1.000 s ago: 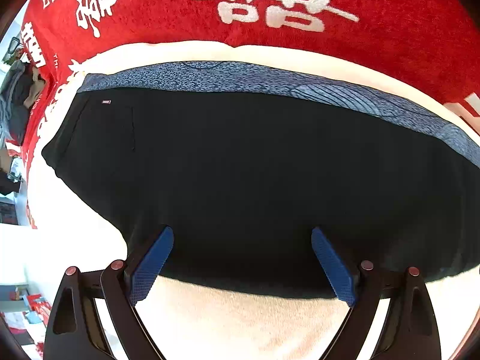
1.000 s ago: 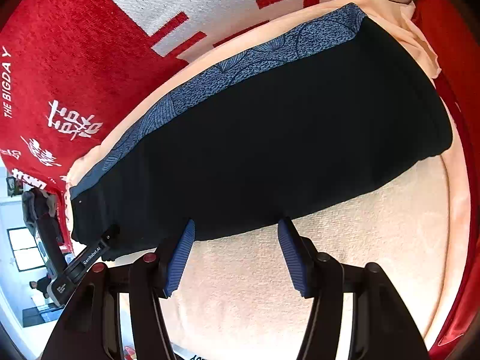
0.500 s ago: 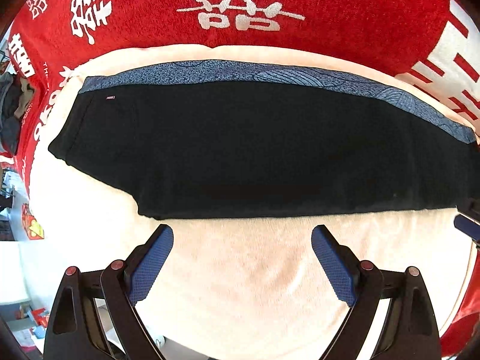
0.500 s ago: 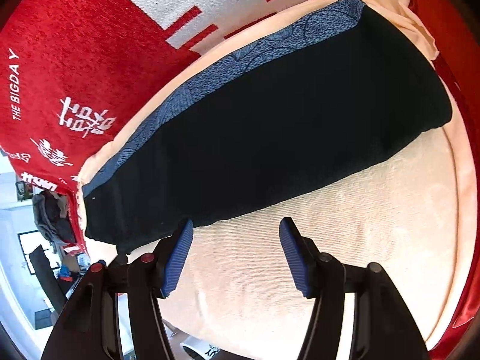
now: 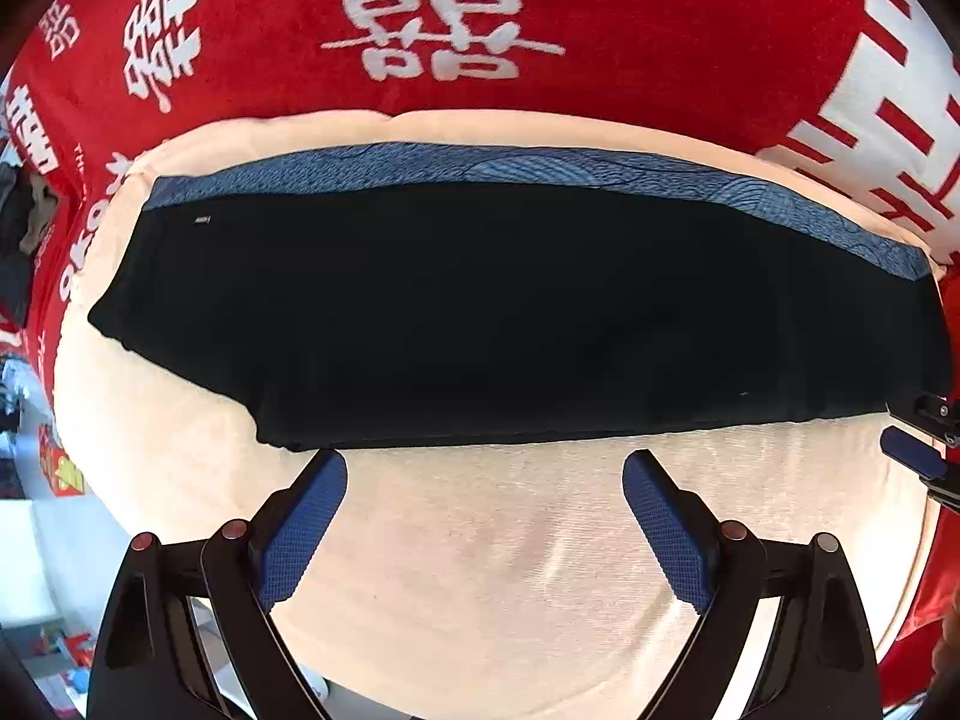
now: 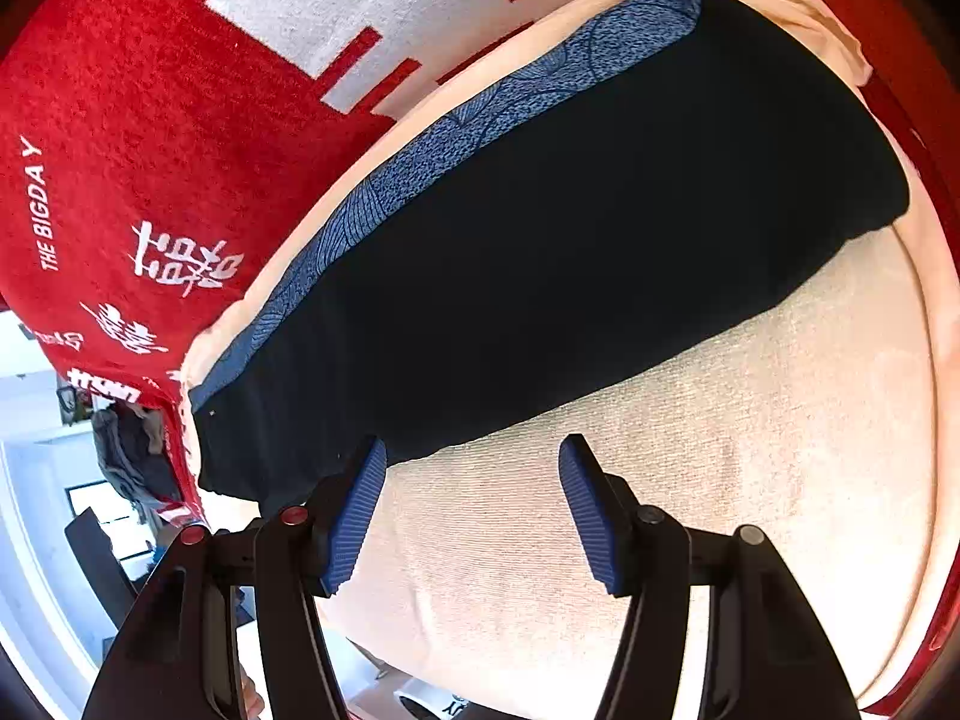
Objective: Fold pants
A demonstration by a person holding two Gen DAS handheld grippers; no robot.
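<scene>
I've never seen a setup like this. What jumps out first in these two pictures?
The long black pants, with a blue patterned band along their far edge, lie flat across a cream towel. Behind them spreads a bright red blanket with big white Chinese characters. In front, the left gripper and the right gripper both stand open with blue pads, holding nothing, just short of the pants' near edge.

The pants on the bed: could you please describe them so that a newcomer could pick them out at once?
Start from the red blanket with white characters; a cream towel lies on it. The pants lie lengthwise across that towel, folded into one long strip. They are the only black thing there, edged along the far side by a blue patterned band.
</scene>
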